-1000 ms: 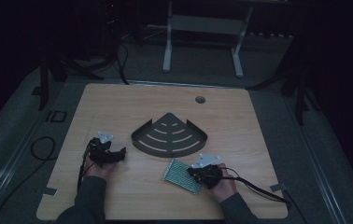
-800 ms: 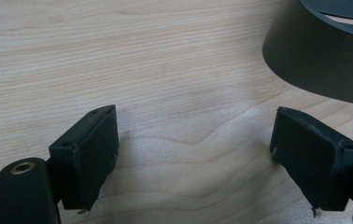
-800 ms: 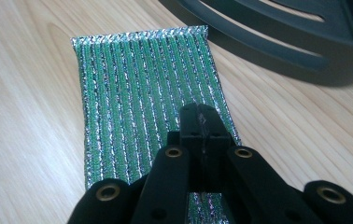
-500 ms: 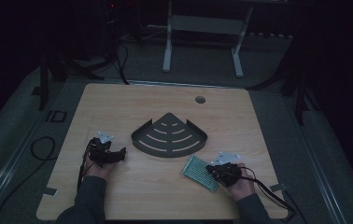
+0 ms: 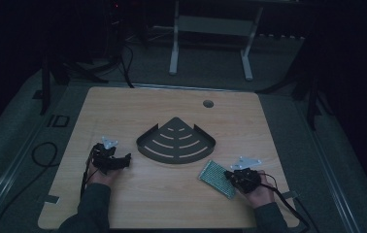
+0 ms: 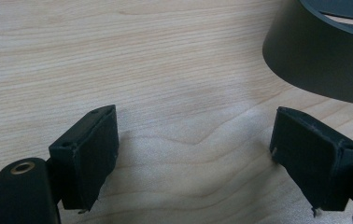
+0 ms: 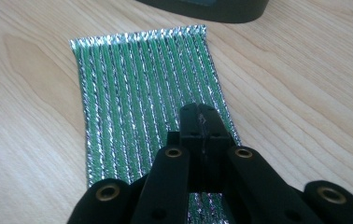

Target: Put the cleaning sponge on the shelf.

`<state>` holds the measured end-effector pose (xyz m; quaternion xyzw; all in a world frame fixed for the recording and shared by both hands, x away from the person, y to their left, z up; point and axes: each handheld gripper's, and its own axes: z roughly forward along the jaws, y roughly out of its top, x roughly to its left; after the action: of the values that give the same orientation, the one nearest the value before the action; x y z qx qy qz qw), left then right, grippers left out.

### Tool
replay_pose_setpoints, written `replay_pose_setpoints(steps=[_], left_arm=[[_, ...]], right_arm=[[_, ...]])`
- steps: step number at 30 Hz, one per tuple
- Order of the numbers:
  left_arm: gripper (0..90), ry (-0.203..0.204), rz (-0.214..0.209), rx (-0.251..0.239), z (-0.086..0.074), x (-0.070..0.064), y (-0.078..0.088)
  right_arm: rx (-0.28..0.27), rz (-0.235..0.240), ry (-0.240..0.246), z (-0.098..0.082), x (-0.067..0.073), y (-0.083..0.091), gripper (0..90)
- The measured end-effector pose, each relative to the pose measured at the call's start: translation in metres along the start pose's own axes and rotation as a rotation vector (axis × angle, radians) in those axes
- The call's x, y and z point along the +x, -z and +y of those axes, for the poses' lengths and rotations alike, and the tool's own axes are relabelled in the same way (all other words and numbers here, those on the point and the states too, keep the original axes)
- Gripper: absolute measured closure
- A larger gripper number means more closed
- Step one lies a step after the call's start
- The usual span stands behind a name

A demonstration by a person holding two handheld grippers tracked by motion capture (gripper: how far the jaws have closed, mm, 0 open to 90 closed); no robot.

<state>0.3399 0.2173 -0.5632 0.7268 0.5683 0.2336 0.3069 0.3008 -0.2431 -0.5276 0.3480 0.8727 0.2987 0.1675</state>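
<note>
Jaws of right gripper (image 7: 199,114) pinching green pad (image 7: 146,88), left gripper (image 6: 193,154) spread, dark tray (image 5: 176,141) between.

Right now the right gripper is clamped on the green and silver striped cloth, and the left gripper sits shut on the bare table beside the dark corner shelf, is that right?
Not quite. The left gripper is open: the left gripper view shows its jaws wide apart over bare table, nothing between them. The rest holds: the right gripper is shut on the striped cloth, and the dark corner shelf sits nearby.
</note>
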Motion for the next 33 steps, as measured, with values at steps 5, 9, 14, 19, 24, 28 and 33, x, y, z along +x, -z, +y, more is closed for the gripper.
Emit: replay_pose_setpoints(steps=[5,9,14,19,24,28,33], left_arm=[[15.9,-0.001,0.000,0.000,0.000,0.000,0.000],[15.9,-0.001,-0.001,0.000,0.000,0.000,0.000],[15.9,0.000,-0.001,0.000,0.000,0.000,0.000],[15.9,0.000,-0.001,0.000,0.000,0.000,0.000],[15.9,0.000,-0.001,-0.001,0.000,0.000,0.000],[15.9,0.000,-0.001,-0.001,0.000,0.000,0.000],[15.9,-0.001,-0.002,-0.001,0.000,0.000,0.000]], right_arm=[[-0.019,0.010,-0.023,0.007,-0.006,0.005,87.6],[-0.007,-0.009,0.025,0.025,-0.012,0.014,84.3],[0.030,0.019,0.055,0.039,-0.020,0.018,81.0],[0.083,0.038,0.079,0.047,-0.026,0.015,81.0],[0.125,0.049,0.106,0.053,-0.028,0.011,80.9],[0.150,0.073,0.108,0.056,-0.031,0.007,80.9],[0.182,0.083,0.122,0.059,-0.032,0.003,80.3]])
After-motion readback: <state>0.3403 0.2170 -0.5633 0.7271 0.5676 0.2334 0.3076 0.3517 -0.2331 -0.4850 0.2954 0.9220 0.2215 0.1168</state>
